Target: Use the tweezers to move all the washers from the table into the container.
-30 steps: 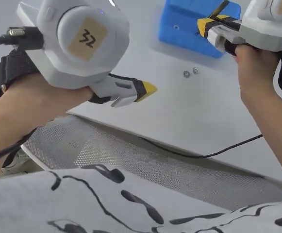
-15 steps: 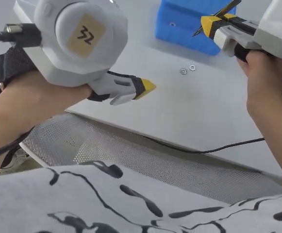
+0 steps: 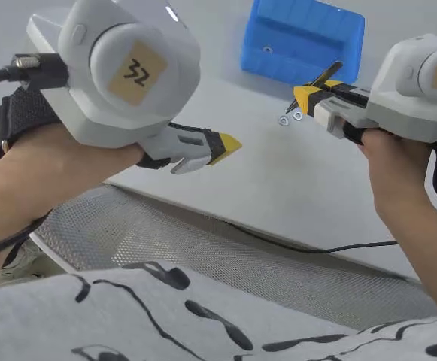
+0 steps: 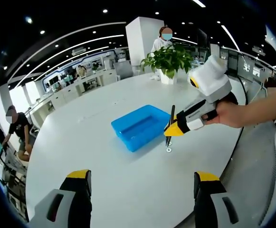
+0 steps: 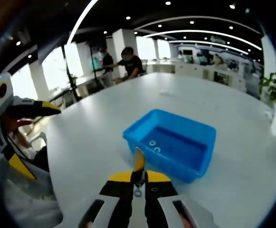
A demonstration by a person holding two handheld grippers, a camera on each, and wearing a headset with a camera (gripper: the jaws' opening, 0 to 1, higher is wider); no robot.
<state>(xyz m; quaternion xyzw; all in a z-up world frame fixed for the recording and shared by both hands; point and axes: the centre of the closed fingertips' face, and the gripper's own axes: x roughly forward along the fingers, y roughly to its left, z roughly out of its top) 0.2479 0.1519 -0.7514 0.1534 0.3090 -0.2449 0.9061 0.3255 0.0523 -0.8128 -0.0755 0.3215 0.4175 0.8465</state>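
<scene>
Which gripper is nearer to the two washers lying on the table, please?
Right. The right gripper, shut on the tweezers, hangs just above the washers; the left gripper hovers open well back, near the table front edge.

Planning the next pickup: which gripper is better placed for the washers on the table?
Right: the right gripper holds the tweezers, tips near the washers; the left gripper is open, farther off.

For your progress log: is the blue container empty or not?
Not empty: two washers lie on the container's floor.
</scene>
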